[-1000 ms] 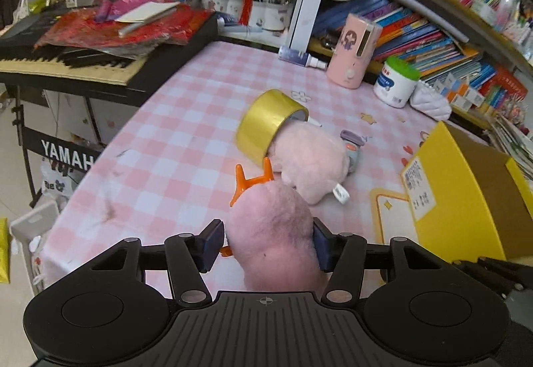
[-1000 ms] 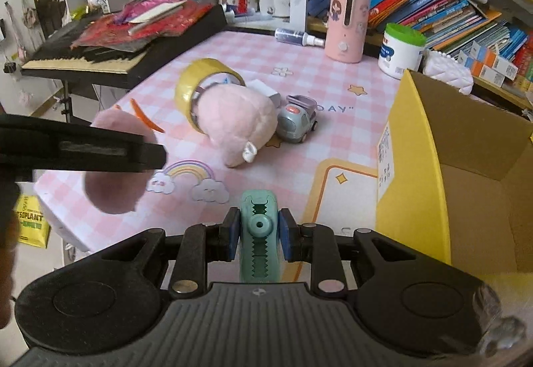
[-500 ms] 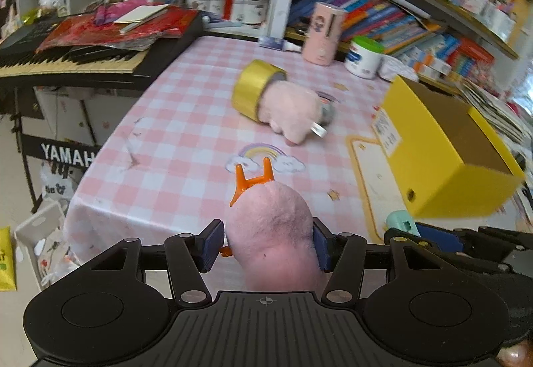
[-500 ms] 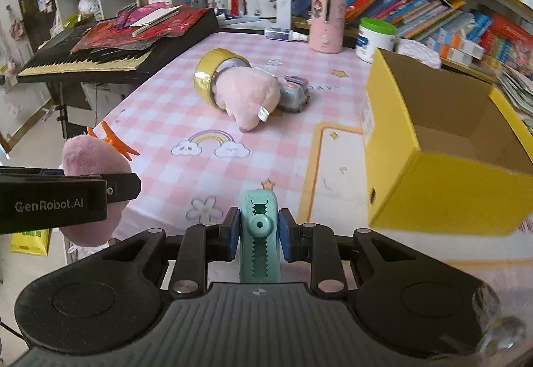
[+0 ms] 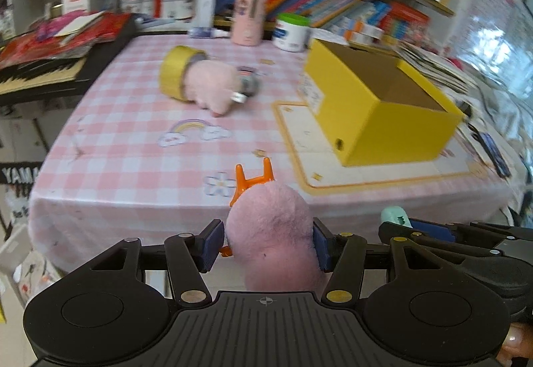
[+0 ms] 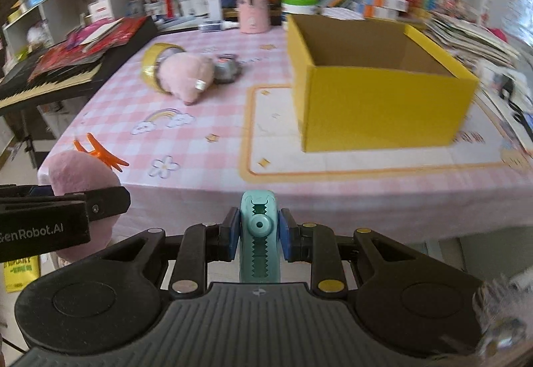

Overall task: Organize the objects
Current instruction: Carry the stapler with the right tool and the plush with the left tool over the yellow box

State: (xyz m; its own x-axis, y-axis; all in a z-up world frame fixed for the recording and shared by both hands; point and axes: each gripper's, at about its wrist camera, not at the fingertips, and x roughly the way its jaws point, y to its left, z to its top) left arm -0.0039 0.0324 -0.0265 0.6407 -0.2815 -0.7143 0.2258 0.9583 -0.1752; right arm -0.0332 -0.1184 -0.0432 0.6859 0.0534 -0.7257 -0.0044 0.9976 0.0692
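My left gripper is shut on a pink plush toy with orange feet, held off the table's near edge. My right gripper is shut on a teal toothed clip; the clip also shows at the right of the left wrist view. The plush toy and the left gripper appear at the left of the right wrist view. An open yellow cardboard box stands empty on the right of the table. A second pink plush, a gold tape roll and a grey toy car lie together mid-table.
The table has a pink checked cloth with a white mat under the box. A keyboard with red papers is at the left. A pink canister, a white jar and bookshelves stand behind. Magazines pile up at the right.
Both grippers have drawn back from the table and swung right, each keeping its object. The yellow box has come more toward the centre of both views.
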